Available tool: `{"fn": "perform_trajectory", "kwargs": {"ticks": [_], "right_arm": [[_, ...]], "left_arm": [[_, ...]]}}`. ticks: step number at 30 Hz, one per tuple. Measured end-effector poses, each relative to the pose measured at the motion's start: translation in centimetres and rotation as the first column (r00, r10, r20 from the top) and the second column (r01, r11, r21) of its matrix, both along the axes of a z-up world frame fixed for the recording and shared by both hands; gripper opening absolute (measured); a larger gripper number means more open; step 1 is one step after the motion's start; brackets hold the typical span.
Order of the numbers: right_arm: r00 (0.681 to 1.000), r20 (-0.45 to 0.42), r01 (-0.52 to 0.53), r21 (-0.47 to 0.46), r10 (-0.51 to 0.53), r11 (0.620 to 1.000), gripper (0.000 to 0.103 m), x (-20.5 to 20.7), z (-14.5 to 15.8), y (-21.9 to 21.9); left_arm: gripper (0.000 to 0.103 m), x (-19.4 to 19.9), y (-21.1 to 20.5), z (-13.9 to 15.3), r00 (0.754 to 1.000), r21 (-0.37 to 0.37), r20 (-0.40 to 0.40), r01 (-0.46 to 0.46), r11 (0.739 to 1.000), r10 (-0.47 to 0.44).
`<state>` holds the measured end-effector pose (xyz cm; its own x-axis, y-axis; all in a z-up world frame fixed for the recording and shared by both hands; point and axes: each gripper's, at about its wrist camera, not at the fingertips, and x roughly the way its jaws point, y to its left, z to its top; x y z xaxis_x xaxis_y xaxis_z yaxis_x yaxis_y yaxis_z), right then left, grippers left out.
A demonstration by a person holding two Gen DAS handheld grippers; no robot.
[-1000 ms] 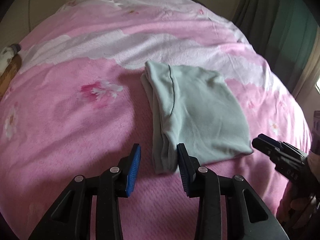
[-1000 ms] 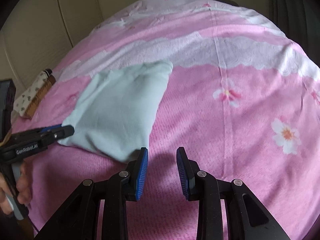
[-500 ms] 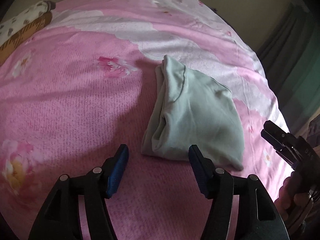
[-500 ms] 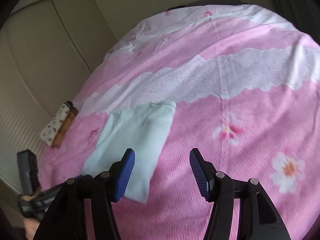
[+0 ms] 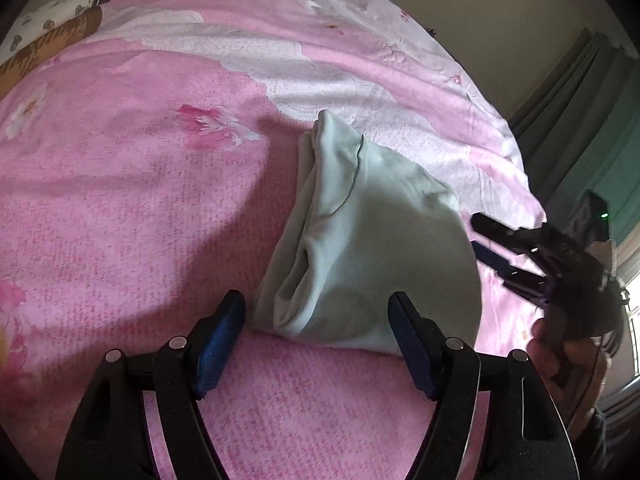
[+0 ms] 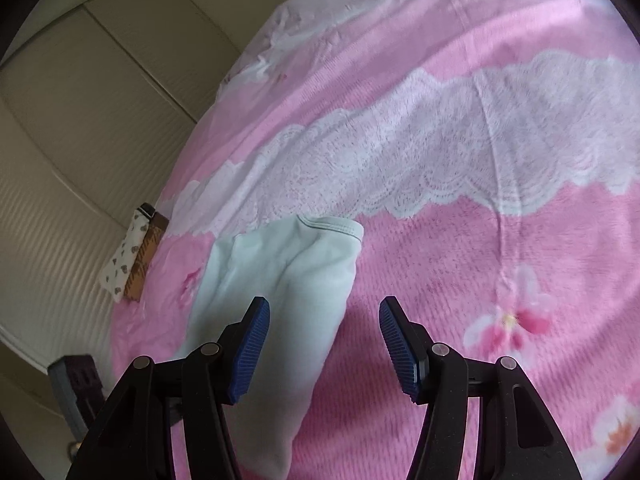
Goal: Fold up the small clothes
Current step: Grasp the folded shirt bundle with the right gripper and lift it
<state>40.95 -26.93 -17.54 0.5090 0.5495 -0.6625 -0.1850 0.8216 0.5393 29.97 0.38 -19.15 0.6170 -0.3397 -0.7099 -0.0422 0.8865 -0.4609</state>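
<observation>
Soft daylight, kinda dim overall, nothing blown out except a bright strip of window point(image 5: 632, 312) at the far right edge of the left wrist view. Light comes from that side: the folded garment point(image 5: 372, 248) throws a soft shadow onto the pink blanket point(image 5: 120, 208) on the side away from the window. Heavy fisheye bending, black vignette in the corners. The blanket's weave looks a bit smeared and grainy, and the right gripper point(image 5: 492, 240) near the window is blurry.

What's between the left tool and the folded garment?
Only bare pink blanket, seen in the left wrist view: the open left tool sits just short of the garment's near edge.
</observation>
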Motion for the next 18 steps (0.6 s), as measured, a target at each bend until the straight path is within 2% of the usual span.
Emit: {"fn": "perform_trajectory", "kwargs": {"ticks": [5, 10, 15, 17, 18], "right_arm": [[0.998, -0.059, -0.01, 0.063, 0.013, 0.998, 0.059, 1.6, -1.9, 0.3], [0.997, -0.079, -0.016, 0.122, 0.026, 0.992, 0.059, 2.8, -2.7, 0.5], [0.992, -0.091, -0.067, 0.188, 0.085, 0.98, 0.059, 4.2, -3.6, 1.2], [0.991, -0.096, -0.07, 0.21, 0.092, 0.975, 0.059, 4.7, -3.9, 1.4], [0.991, -0.094, -0.073, 0.218, 0.096, 0.973, 0.059, 4.9, -4.0, 1.4]], "left_arm": [[0.068, 0.8, -0.6, -0.3, 1.0, 0.02, 0.001, 0.007, 1.0, -0.007], [0.049, 0.9, 0.3, -0.8, 1.0, -0.002, 0.01, -0.016, 1.0, 0.016], [0.047, 0.9, 0.3, -0.9, 1.0, 0.003, 0.014, -0.002, 1.0, 0.002], [0.042, 0.9, 0.3, -1.0, 1.0, 0.003, 0.016, 0.005, 1.0, -0.005], [0.033, 1.0, 0.3, -1.1, 1.0, -0.001, 0.013, 0.006, 1.0, -0.006]]}}
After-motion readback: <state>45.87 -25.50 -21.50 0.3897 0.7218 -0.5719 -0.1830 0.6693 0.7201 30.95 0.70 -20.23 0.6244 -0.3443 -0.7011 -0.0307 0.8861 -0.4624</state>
